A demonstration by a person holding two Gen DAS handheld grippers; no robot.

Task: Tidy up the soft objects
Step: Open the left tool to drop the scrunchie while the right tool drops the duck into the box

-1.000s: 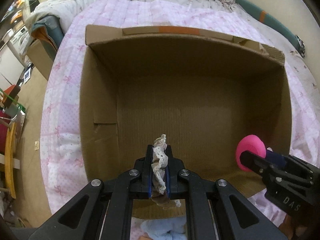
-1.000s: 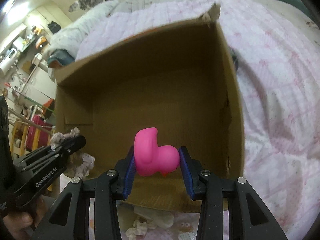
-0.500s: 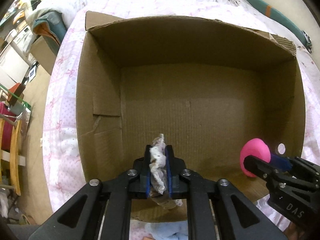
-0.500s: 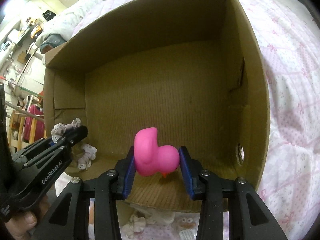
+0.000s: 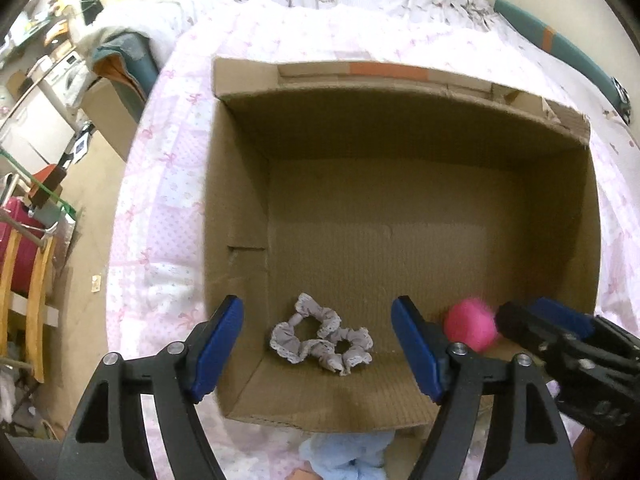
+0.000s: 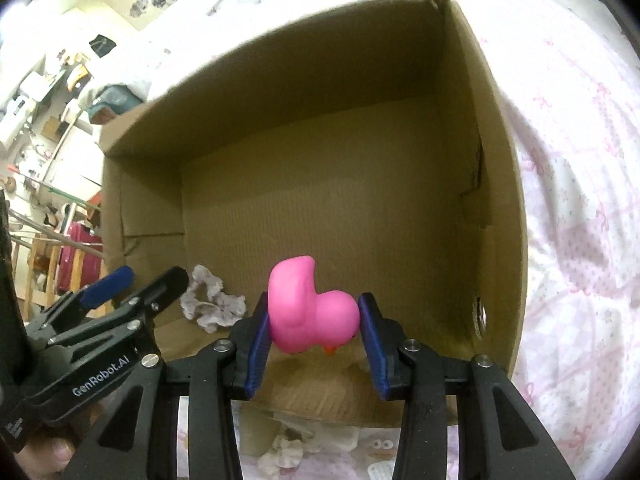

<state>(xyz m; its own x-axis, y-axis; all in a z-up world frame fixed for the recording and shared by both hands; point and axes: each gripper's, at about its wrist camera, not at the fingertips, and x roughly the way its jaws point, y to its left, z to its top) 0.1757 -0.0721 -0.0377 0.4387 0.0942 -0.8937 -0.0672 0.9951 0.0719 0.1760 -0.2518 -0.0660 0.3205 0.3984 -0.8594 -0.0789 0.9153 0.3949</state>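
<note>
Where pink quilt (image 5: 168, 184) spreads, cardboard box (image 5: 236, 216).

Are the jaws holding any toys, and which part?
Left gripper: nothing; its jaws are opening. Right gripper: the pink rubber duck sits between opening jaws, one pad at its side.

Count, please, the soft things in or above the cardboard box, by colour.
Grey: 2 (lace scrunchies and, lying linked on the box floor)
Pink: 1 (duck toy, between the opening right gripper jaws)
Total: 3
</note>
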